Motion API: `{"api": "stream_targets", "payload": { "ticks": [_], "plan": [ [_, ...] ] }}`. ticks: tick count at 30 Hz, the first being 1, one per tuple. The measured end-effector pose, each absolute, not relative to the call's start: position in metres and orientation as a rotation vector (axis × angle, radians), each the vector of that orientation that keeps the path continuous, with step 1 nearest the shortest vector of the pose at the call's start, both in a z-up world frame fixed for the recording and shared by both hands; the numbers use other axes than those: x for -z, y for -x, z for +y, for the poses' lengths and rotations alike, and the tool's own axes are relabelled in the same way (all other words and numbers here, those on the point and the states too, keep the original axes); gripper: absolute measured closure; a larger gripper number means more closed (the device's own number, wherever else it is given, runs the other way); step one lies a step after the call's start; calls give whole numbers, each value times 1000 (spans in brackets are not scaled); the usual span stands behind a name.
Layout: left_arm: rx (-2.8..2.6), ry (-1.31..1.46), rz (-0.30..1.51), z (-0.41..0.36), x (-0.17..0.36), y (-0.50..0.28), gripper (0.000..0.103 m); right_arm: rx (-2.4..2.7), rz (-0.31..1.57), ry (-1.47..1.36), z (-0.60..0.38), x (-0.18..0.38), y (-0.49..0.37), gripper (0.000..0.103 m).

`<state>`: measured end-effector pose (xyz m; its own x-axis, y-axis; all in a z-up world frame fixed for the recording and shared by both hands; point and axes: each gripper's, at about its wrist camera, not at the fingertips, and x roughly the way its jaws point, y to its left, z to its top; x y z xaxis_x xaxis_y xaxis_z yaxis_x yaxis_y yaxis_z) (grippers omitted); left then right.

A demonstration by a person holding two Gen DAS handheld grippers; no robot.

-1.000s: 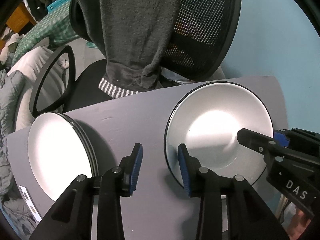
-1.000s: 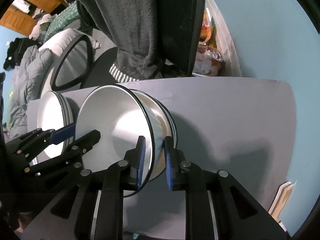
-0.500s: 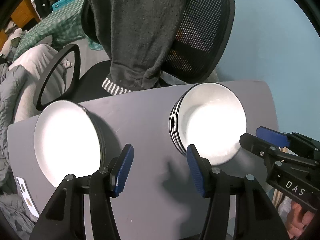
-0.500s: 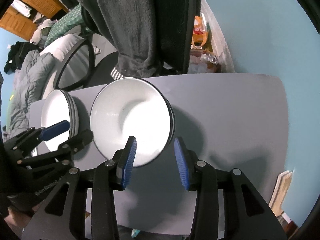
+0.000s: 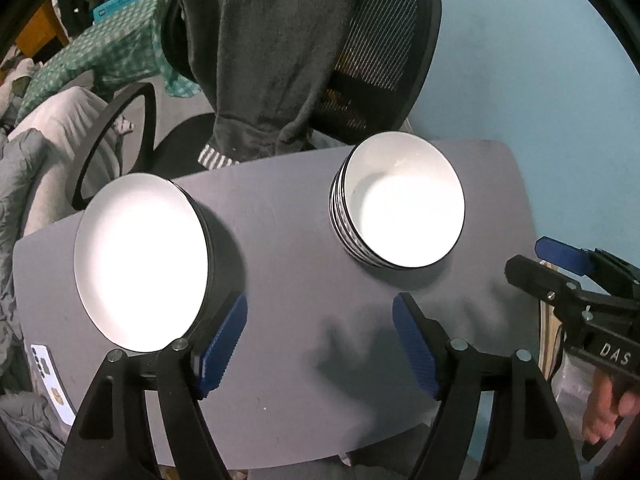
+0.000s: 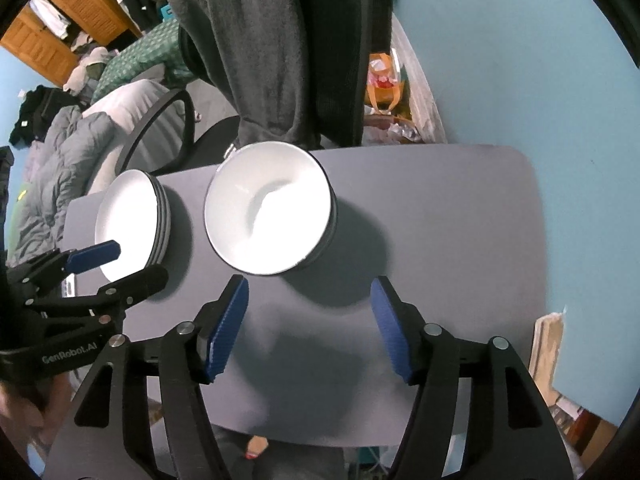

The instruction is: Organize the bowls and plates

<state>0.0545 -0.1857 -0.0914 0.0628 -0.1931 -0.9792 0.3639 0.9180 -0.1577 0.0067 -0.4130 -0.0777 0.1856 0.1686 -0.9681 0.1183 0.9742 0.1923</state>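
Observation:
A stack of white bowls with black rims [image 5: 404, 204] stands on the grey table [image 5: 304, 248], right of a stack of white plates [image 5: 140, 264]. My left gripper [image 5: 320, 320] hovers above the table in front of both stacks. Its jaws are opening, with nothing between the blue pads. In the right wrist view the bowls [image 6: 268, 216] sit just beyond my right gripper [image 6: 310, 304], whose jaws are also opening and hold nothing. The plates [image 6: 128, 220] lie to the left there, partly behind the left gripper [image 6: 128, 268]. The right gripper [image 5: 536, 260] shows at the right of the left wrist view.
A black mesh office chair [image 5: 384, 52] draped with a dark grey garment [image 5: 272, 48] stands behind the table. A white card or phone [image 5: 50, 380] lies at the table's left edge. A light blue wall [image 6: 520, 60] is close on the right. Clutter and bedding fill the left.
The right gripper has let go of the tilted top bowl, which now rests level on the bowl stack. Both grippers have opened wider and drawn up and back from the stacks.

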Motion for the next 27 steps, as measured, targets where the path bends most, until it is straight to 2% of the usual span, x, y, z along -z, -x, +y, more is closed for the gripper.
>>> {"api": "stream_targets", "payload": {
  "ticks": [27],
  "plan": [
    [336, -112, 1590, -224, 168, -110, 26, -186, 1551, -199, -433, 165, -71, 39]
  ]
}}
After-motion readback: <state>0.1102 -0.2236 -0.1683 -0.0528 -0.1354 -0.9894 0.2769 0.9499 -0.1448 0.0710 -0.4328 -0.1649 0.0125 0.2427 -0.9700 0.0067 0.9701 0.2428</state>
